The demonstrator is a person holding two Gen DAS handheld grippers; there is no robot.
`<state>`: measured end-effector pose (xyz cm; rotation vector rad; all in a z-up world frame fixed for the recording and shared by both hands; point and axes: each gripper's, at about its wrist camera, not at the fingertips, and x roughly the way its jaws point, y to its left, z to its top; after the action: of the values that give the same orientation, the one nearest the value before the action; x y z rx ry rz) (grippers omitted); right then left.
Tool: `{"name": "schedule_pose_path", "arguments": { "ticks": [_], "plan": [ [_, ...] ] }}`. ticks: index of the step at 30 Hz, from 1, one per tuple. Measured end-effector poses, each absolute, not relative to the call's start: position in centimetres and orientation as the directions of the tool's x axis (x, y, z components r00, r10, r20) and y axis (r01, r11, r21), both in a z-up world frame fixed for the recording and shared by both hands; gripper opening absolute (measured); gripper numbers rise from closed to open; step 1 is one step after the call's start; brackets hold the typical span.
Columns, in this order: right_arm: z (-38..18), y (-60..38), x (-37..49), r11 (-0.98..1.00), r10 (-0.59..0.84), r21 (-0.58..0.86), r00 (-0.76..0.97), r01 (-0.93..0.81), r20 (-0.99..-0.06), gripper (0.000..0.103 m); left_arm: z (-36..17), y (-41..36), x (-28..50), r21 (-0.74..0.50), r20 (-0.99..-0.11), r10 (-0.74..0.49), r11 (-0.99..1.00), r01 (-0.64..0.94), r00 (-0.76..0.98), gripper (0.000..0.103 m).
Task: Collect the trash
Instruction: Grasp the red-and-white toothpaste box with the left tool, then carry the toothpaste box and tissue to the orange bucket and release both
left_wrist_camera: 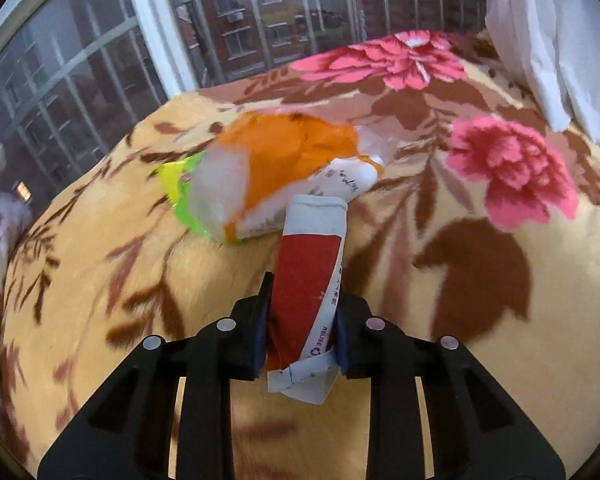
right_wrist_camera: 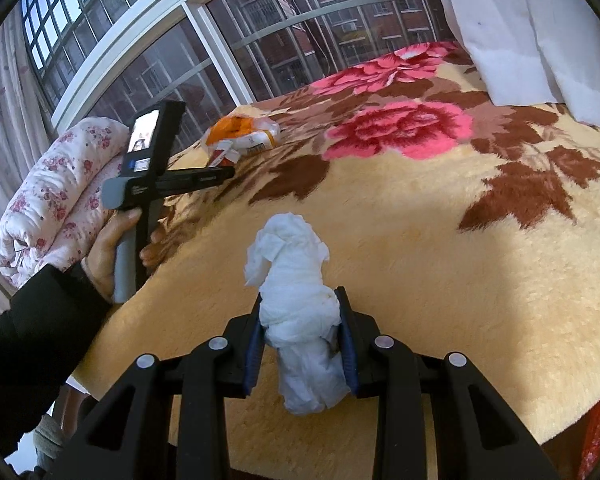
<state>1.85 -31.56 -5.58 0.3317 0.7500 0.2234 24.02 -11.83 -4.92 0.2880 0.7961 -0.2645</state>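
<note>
My left gripper (left_wrist_camera: 302, 300) is shut on a crushed red and white paper carton (left_wrist_camera: 308, 280) and holds it above the floral blanket (left_wrist_camera: 440, 340). Just past the carton lies an orange and white plastic bag (left_wrist_camera: 284, 164) with a lime green wrapper (left_wrist_camera: 180, 196) beneath it. The bag also shows in the right wrist view (right_wrist_camera: 242, 134), far left on the bed, with the left gripper (right_wrist_camera: 220, 170) beside it. My right gripper (right_wrist_camera: 302, 312) is shut on a crumpled white tissue (right_wrist_camera: 296, 292) over the bed's near side.
A rolled floral quilt (right_wrist_camera: 56, 192) lies at the bed's left edge. A large window (right_wrist_camera: 204, 40) stands behind the bed. White curtains (right_wrist_camera: 540, 32) hang at the right. The bed's front edge (right_wrist_camera: 540, 436) drops off at lower right.
</note>
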Motion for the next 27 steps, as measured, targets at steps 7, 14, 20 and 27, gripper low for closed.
{"name": "schedule_pose_path", "arguments": {
  "ticks": [7,14,20,27],
  "plan": [
    [-4.7,-30.4,0.4,0.929,0.321,0.354,0.71,-0.108,-0.627,0.032,-3.5,-9.9,19.2,0.096,-0.726,-0.109,0.962,0.257,0.679,0.025],
    [-3.8,-28.0,-2.7,0.928,0.351,0.33,0.698,-0.171,-0.624,0.032,-2.8,-8.0,12.8,0.041,-0.728,-0.128,0.973,0.228,0.673,0.025],
    [-3.6,-25.1,-6.3,0.92,0.392,0.281,0.663,-0.273,-0.638,0.032,-2.3,-5.9,4.6,-0.023,-0.714,-0.203,0.963,0.267,0.67,0.025],
    [-4.8,-22.8,-10.7,0.887,0.448,0.249,0.593,-0.39,-0.669,0.032,-4.2,-4.6,-4.7,0.021,-0.735,-0.212,0.942,0.334,0.644,0.026]
  ]
}}
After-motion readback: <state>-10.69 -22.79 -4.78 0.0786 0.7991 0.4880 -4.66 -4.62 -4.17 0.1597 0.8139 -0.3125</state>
